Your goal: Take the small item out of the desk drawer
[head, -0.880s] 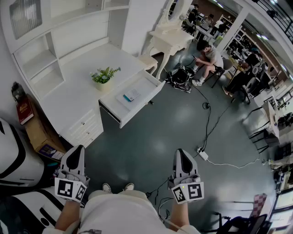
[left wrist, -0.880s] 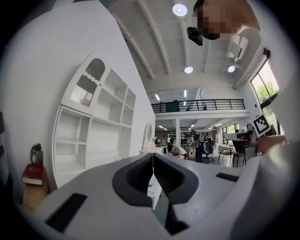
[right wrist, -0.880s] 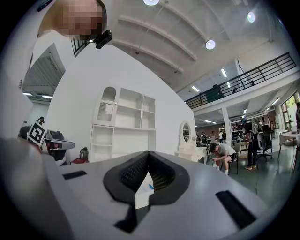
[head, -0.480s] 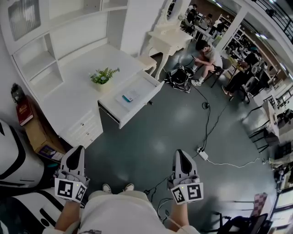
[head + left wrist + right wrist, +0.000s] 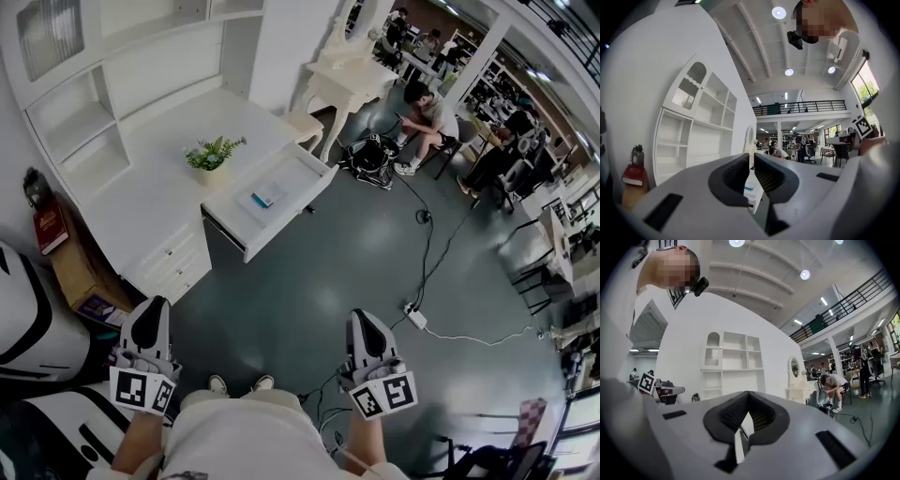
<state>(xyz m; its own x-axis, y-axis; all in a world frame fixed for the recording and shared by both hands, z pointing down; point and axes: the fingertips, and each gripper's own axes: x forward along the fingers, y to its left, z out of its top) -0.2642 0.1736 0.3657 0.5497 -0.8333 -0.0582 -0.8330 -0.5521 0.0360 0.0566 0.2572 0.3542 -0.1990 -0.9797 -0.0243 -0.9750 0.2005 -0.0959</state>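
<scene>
Two hand-held grippers [image 5: 150,307] [image 5: 362,319], one open drawer [image 5: 277,228], one plant [image 5: 214,153].

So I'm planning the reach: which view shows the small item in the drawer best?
The head view: the small item lies plainly in the open drawer. The left gripper view shows only a sliver of it past its jaws; the right gripper view shows none.

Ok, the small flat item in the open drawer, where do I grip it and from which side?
Probably from above, pinching the small item across its narrower width. It lies flat on the drawer floor, and the drawer walls block a level approach.
</scene>
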